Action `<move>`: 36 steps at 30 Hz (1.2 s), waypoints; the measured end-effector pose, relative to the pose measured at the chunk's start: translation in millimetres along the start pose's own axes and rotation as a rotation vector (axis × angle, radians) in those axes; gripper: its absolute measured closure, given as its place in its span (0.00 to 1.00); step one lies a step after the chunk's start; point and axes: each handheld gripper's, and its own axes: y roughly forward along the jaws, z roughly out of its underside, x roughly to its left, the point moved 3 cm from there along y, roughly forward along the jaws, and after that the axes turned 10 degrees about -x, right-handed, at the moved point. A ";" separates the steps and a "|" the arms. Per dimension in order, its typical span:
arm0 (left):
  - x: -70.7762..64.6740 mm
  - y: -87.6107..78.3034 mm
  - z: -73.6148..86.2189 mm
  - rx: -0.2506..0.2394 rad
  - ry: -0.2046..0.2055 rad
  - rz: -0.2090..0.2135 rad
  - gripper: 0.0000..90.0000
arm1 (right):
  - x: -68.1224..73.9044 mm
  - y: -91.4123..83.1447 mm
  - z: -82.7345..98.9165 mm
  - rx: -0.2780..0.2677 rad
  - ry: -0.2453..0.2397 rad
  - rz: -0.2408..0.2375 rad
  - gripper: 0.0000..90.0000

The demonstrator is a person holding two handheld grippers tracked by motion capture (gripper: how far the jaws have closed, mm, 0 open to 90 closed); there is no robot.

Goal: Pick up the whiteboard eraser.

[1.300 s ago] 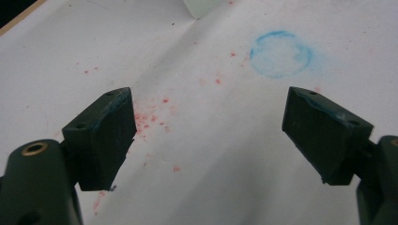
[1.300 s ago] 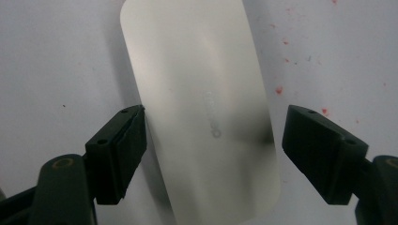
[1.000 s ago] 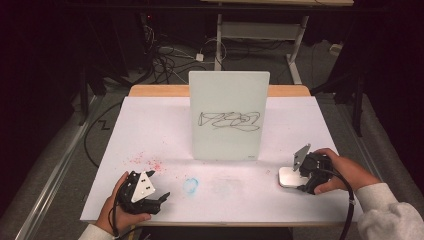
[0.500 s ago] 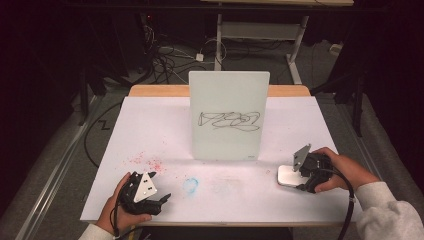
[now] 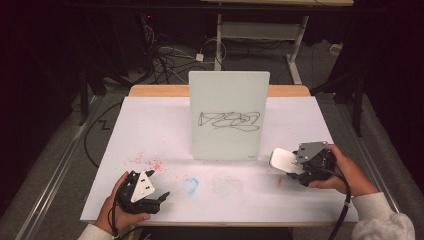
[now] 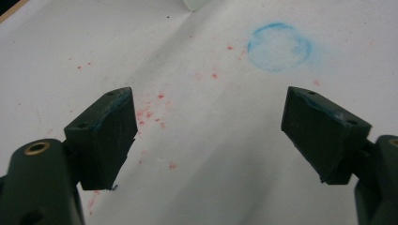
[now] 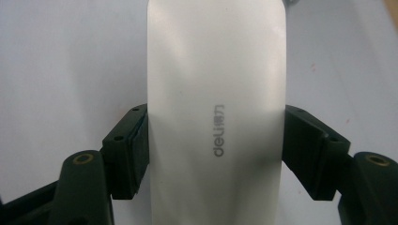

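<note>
Right hand-held gripper [image 5: 289, 167] pinches a white whiteboard eraser [image 5: 281, 159] across its width; in the right gripper view both black pads press its long sides and the "deli" mark on the eraser [image 7: 216, 93] faces the camera. Its jaws have just been closing, with the eraser between them. The eraser sits at the right side of the counter [image 5: 150, 130], near the lower right corner of the small upright whiteboard [image 5: 229, 115], which carries a black scribble [image 5: 230, 121] across its middle. Left hand-held gripper [image 5: 161, 197] is near the front left edge of the counter, jaws spread wide with nothing between them. In the left gripper view the white cover shows red specks [image 6: 155, 110] and a blue smudged ring [image 6: 279, 47] ahead of the jaws.
</note>
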 end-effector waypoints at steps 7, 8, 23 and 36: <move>1.6 -2.5 -0.3 -0.013 -0.004 -0.012 0.20 | 5.5 6.3 -23.3 -0.080 0.051 0.086 0.35; 2.1 -2.5 -0.2 -0.013 -0.004 -0.014 0.20 | 7.2 6.8 -29.2 -0.106 0.059 0.108 0.35; 9.3 -11.0 -2.5 -0.074 -0.009 -0.058 0.21 | 26.5 14.1 -55.4 -0.294 0.117 0.277 0.35; 15.5 -10.0 -2.2 -0.099 -0.027 -0.063 0.21 | 38.1 20.7 -63.0 -0.360 0.138 0.325 0.35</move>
